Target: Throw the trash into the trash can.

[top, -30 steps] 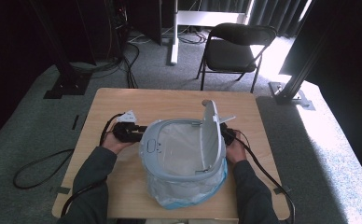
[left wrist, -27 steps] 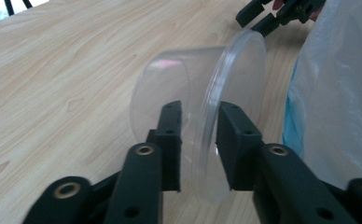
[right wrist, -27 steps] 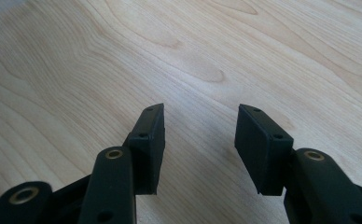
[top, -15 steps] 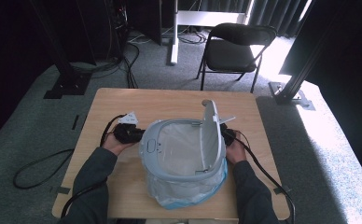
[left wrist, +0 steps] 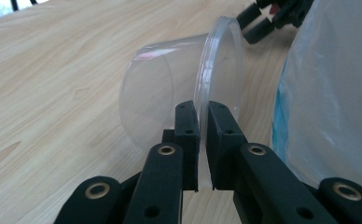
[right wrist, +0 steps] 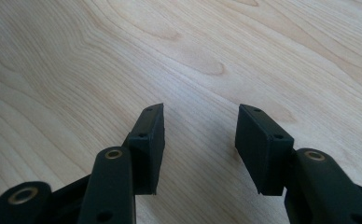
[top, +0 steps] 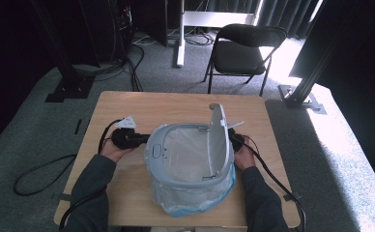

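Observation:
A clear plastic cup (left wrist: 165, 88) lies on its side on the wooden table (top: 176, 104), just left of the bin. My left gripper (left wrist: 203, 116) has just closed, and its pads now pinch the cup's rim. In the high view the left gripper (top: 139, 138) sits against the left side of a pale blue bin (top: 159, 150). The bin's lid (top: 219, 140) stands up and a white bag (left wrist: 328, 93) lines it. My right gripper (right wrist: 200, 140) is open over bare wood, with nothing between its jaws. It rests behind the bin's right side (top: 235, 139).
The bin takes up the middle and front of the table. Cables trail from both grippers off the table's front corners. A black folding chair (top: 246, 50) stands beyond the far edge, with dark stands and floor cables to the left.

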Demonstrator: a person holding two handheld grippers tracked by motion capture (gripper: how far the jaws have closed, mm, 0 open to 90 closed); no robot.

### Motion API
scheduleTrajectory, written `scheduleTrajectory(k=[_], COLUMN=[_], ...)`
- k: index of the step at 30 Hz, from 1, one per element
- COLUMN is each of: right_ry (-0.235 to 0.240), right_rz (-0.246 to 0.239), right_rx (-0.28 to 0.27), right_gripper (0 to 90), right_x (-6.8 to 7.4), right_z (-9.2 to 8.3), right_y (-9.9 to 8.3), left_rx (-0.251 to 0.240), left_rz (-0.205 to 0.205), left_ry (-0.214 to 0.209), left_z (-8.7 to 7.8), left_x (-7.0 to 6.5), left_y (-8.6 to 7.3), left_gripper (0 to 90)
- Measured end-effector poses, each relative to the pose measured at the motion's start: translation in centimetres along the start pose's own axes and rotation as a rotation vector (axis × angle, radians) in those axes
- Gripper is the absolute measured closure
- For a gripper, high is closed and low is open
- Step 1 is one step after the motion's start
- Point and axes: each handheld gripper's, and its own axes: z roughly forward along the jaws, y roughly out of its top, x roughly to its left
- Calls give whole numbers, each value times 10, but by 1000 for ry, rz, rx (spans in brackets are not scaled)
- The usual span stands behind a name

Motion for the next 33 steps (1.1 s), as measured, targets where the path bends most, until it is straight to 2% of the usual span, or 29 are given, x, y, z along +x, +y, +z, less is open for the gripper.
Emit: scheduleTrajectory(k=[4, 18, 26, 33], right_ry=[-17, -32, -41, -44], right_rz=[-19, -2, -5, 6], right_rx=[10, -1, -20, -43], right_gripper=[506, 501, 465, 424], right_x=[0, -6, -5, -6], right_z=[-1, -8, -15, -19], right_y=[-2, -18, -29, -38], left_rx=[-35, -107, -145, -181], left_rz=[-19, -45, -44, -27], left_ry=[14, 84, 104, 110], left_z=[-11, -47, -63, -75], left_x=[3, 10, 12, 9], left_y=[-2, -2, 1, 11], left_gripper=[841, 843, 843, 843])
